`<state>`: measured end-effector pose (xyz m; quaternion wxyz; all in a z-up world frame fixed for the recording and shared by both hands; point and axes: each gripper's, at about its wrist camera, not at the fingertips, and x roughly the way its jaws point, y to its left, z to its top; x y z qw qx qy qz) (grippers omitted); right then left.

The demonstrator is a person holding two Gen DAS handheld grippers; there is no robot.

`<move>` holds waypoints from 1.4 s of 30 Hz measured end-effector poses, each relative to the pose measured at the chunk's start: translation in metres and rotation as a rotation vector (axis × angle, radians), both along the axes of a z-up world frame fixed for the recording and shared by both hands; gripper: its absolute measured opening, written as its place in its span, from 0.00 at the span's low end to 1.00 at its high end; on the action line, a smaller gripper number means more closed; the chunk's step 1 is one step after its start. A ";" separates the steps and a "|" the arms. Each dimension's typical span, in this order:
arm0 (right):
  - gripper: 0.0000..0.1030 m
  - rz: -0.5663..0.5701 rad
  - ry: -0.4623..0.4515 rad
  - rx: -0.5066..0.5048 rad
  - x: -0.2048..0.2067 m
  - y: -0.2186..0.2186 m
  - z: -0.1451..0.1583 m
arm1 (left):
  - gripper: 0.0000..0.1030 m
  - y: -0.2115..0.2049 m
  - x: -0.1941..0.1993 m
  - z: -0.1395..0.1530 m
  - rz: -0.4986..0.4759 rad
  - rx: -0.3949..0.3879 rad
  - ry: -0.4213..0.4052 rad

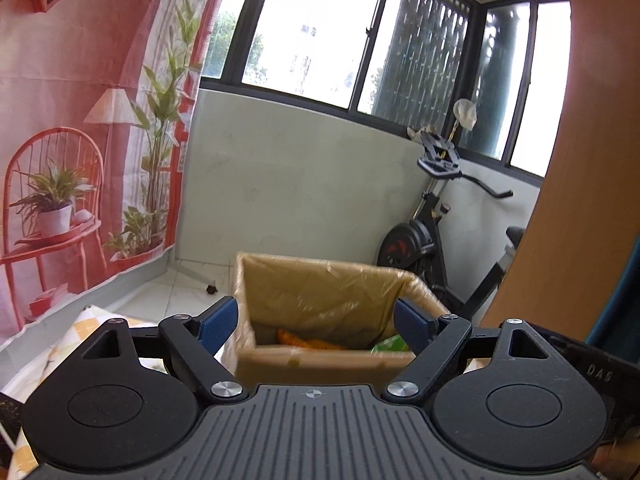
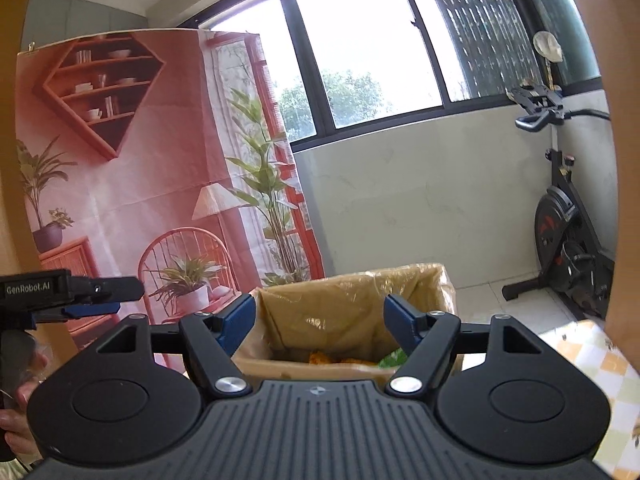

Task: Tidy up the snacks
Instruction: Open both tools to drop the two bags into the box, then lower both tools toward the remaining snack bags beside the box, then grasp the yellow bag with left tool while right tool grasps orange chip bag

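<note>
Both grippers, left gripper (image 1: 316, 322) and right gripper (image 2: 319, 322), are gaping wide, gripping nothing, facing the lined box (image 1: 320, 284) at twelve o'clock.

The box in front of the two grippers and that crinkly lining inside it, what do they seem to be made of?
The box looks like plain brown cardboard: matte, with a flat folded front wall. Its lining seems to be thin clear plastic film, perhaps a bag, since it shines, wrinkles and drapes over the rim. The orange snack packet inside looks like glossy wrapper, though little of it shows.
</note>
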<state>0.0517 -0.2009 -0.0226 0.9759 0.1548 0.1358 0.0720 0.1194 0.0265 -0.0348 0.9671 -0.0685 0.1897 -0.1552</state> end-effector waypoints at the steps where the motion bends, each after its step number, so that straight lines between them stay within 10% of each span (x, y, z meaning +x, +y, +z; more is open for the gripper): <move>1: 0.72 -0.003 0.004 0.007 -0.006 0.000 -0.002 | 0.84 0.003 -0.003 -0.002 0.000 0.007 0.006; 20: 0.72 -0.022 0.176 -0.027 -0.019 0.014 -0.068 | 0.84 0.047 -0.008 -0.071 -0.009 0.091 0.162; 42: 0.87 0.052 0.548 -0.199 0.067 0.047 -0.142 | 0.84 0.027 0.056 -0.172 -0.064 0.182 0.411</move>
